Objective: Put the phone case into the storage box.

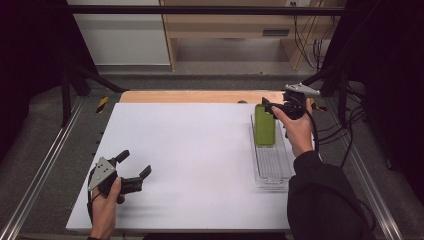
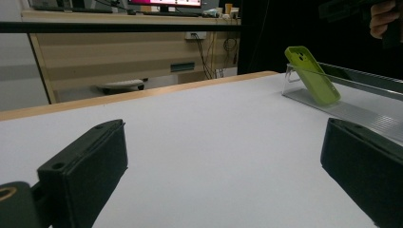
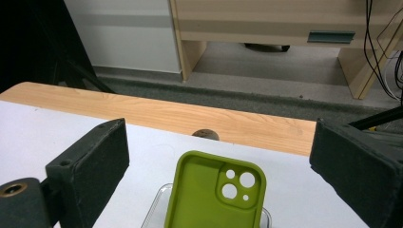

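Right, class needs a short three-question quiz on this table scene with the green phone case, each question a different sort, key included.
1. True or false: the right gripper is shut on the green phone case.
2. What holds the case? A) clear tray B) a bowl C) a box
3. Fill in: the left gripper has its jaws ____.

Key: 1 false, open above the case's far end; 2 A; 3 open.

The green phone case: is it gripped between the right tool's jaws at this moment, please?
No, the right tool stands open, its jaws wide of the green phone case, which leans in the clear tray.
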Demonstrator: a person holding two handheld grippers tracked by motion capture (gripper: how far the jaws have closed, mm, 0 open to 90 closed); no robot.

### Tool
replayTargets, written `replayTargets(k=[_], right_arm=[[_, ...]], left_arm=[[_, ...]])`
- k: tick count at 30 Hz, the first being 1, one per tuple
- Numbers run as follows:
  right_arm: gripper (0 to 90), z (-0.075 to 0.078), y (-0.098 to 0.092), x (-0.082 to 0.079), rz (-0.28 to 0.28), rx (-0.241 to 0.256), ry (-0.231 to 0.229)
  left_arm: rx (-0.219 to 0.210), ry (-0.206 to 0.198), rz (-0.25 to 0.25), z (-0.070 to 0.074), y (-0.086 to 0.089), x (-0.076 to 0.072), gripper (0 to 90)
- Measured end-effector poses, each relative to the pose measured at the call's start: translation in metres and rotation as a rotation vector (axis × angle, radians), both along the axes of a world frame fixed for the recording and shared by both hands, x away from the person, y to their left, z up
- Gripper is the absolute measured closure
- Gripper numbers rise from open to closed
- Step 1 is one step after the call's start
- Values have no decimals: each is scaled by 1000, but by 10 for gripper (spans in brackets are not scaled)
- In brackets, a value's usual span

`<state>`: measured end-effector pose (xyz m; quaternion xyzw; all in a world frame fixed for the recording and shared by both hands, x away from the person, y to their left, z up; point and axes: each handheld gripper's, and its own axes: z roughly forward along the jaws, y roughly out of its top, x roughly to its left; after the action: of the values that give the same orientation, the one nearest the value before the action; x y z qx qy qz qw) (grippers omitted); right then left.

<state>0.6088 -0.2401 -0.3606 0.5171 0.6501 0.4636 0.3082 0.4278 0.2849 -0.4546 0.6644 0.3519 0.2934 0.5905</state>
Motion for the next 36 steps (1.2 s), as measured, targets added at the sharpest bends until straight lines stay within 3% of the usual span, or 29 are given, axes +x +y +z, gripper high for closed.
replayTargets(k=[19,36], right_arm=[[47,6,6,-8,1,40,-47],[43,13,14,-22,48,52,-92]], left_arm=[[1,1,3,0,0,0,12],[-2,-4,6,1,2,-1,12]])
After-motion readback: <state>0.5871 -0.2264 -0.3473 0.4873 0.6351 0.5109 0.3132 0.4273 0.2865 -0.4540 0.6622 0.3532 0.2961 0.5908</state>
